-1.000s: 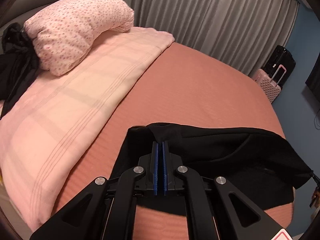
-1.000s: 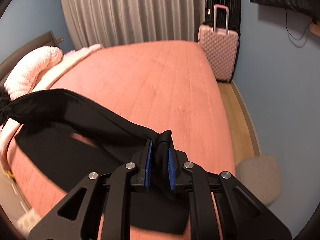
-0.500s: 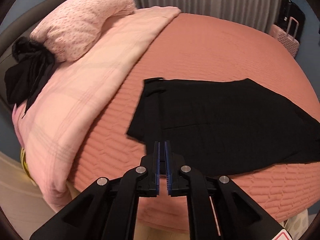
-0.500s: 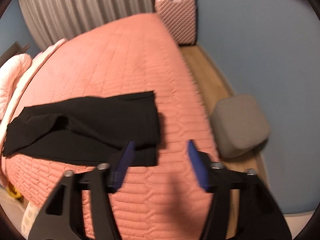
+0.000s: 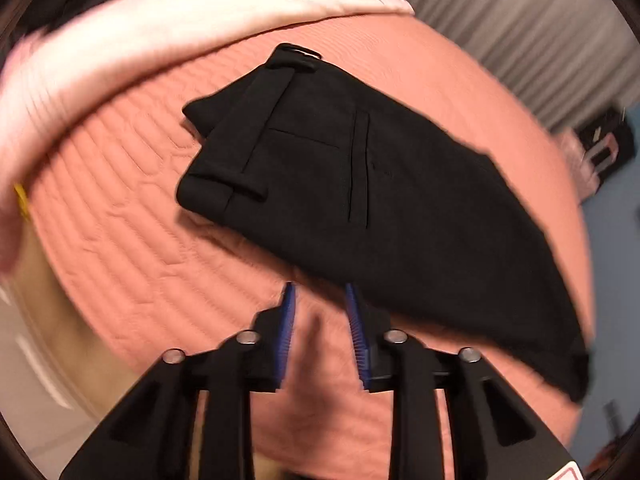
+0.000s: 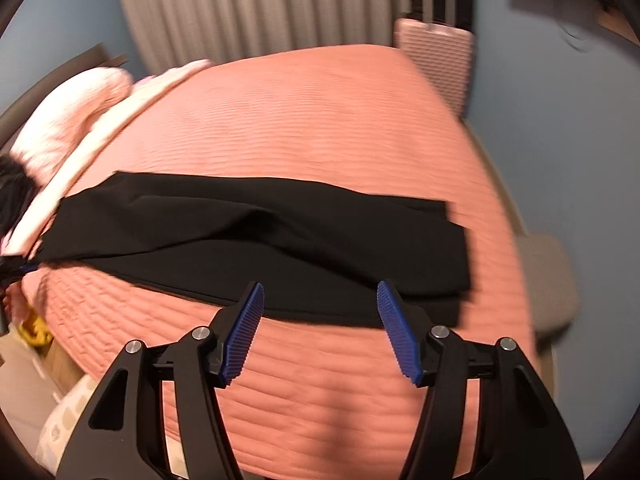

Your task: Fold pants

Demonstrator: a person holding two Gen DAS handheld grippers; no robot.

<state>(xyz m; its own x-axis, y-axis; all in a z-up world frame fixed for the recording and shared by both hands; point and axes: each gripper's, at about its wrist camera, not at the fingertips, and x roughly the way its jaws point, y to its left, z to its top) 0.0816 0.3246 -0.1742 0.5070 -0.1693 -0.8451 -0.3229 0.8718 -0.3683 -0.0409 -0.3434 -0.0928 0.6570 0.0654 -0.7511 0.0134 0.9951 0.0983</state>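
Salmon quilted bed (image 6: pixel 320 128) holds black pants (image 6: pixel 256 240) beside pink blanket (image 5: pixel 160 32); suitcase (image 6: pixel 436 56) beyond. Left gripper (image 5: pixel 320 300) just parting, empty; right gripper (image 6: pixel 320 300) wide, empty.

The pants (image 6: pixel 256 240) lie across the near part of the bed (image 6: pixel 304 120). A blanket (image 5: pixel 168 28) lies along the bed's left side; a suitcase (image 6: pixel 434 60) stands beyond its far right corner.

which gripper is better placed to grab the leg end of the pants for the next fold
Right. The right gripper hangs open at the near edge of the black pants, close to their leg end. The left gripper, whose jaws have just been opening with nothing between them, sits near the waistband end instead.
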